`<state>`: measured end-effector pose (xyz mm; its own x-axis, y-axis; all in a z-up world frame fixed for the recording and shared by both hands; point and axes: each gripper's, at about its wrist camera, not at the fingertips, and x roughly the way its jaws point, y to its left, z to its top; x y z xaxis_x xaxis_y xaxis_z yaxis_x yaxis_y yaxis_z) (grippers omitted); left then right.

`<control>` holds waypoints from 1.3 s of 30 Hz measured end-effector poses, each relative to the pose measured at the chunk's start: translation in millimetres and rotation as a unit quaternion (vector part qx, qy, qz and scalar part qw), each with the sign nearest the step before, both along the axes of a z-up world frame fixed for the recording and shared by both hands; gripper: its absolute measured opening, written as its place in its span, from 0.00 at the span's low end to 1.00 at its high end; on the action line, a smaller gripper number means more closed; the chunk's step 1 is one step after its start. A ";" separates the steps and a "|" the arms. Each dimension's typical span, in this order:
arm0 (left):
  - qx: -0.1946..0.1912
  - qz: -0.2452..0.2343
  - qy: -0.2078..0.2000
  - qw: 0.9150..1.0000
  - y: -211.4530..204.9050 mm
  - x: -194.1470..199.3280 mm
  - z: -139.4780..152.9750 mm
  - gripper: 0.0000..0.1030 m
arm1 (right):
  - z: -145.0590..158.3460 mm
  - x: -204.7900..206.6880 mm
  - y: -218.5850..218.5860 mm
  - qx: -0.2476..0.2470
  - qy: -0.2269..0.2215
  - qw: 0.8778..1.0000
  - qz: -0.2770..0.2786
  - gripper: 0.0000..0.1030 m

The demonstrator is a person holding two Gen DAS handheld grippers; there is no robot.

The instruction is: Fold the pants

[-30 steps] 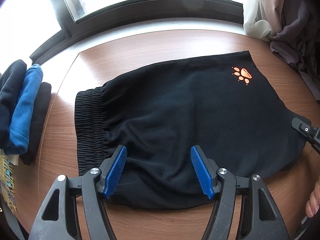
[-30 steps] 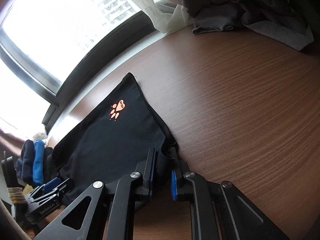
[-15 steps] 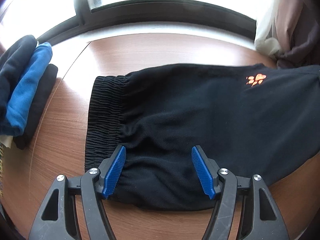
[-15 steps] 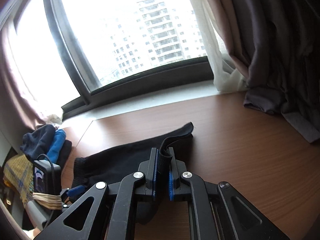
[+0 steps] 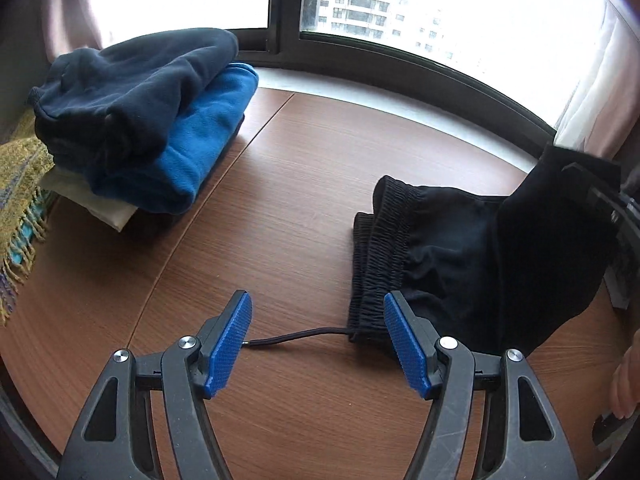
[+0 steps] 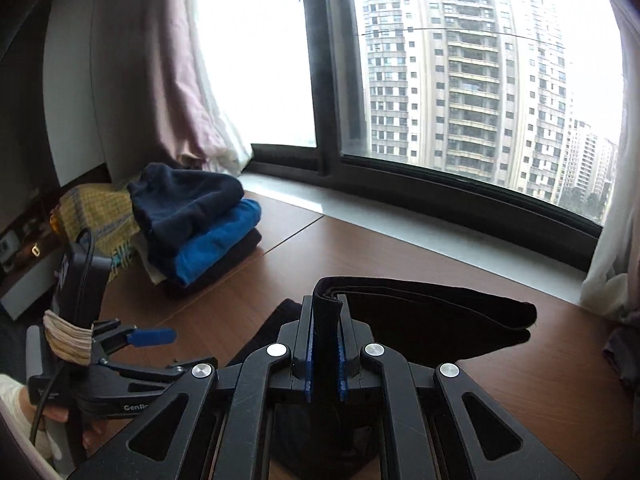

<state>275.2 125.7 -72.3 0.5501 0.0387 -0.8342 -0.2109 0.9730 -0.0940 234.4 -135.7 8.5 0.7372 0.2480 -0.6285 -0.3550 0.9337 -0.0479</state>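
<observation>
Black pants (image 5: 472, 256) of soft knit fabric, heaped toward the right side of the wood-grain counter (image 5: 280, 208); ribbed elastic waistband (image 5: 380, 256) gathered in tight vertical pleats, facing left, with a thin black drawstring (image 5: 296, 336) trailing from it across the bare wood. Left claw (image 5: 318, 344) spread wide, ridged blue pads (image 5: 230, 344) on black arms, holding nothing: the drawstring tip close by the left pad, the right pad over the waistband's lower corner, whether touching cannot be told. Right claw (image 6: 324, 354) clamped nearly shut on a folded band of the black fabric (image 6: 326, 320) standing upright between its blue pads, the cloth beyond lifted off the counter into a long, flat, pointed flap (image 6: 440, 320) with layered edges. Same raised fabric seen at the right edge of the left wrist view, draped down in smooth folds. At the far left corner, a stack of folded fleecy garments (image 5: 152, 120): dark navy on top, bright blue beneath, something pale at the bottom, beside a yellow woven cloth with fringe (image 5: 20, 216). Behind, a dark window frame (image 6: 320, 80), pale pink curtain (image 6: 168, 80), grey sill. A hand (image 6: 24, 412) gripping the left claw's handle at the lower left of the right wrist view.
</observation>
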 end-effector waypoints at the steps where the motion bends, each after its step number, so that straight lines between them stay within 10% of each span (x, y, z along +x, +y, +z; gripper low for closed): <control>1: -0.006 0.003 0.001 1.000 5.3 -1.3 0.2 0.66 | -5.7 -0.3 9.7 -0.003 0.008 1.000 0.016 0.09; 16: -0.002 0.013 0.030 0.999 31.6 -12.9 -15.7 0.66 | -98.0 19.8 64.4 -0.017 0.148 0.985 0.086 0.11; 20: 0.014 0.008 0.024 1.000 29.9 -11.4 -9.3 0.66 | -102.5 20.1 63.8 0.009 0.178 0.980 0.089 0.42; 25: 0.033 0.013 0.006 0.999 31.9 -16.7 9.1 0.66 | -88.5 9.3 57.8 0.028 0.176 0.980 0.085 0.43; 39: 0.051 -0.138 -0.049 0.988 -57.2 -13.5 24.3 0.66 | -44.8 -33.9 -53.8 0.072 0.132 0.982 -0.118 0.43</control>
<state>261.7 68.5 -48.0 0.6292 -0.0430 -0.7760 0.0693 0.9976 0.0008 200.4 -189.6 -36.3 0.6009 0.1908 -0.7762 -0.1101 0.9816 0.1560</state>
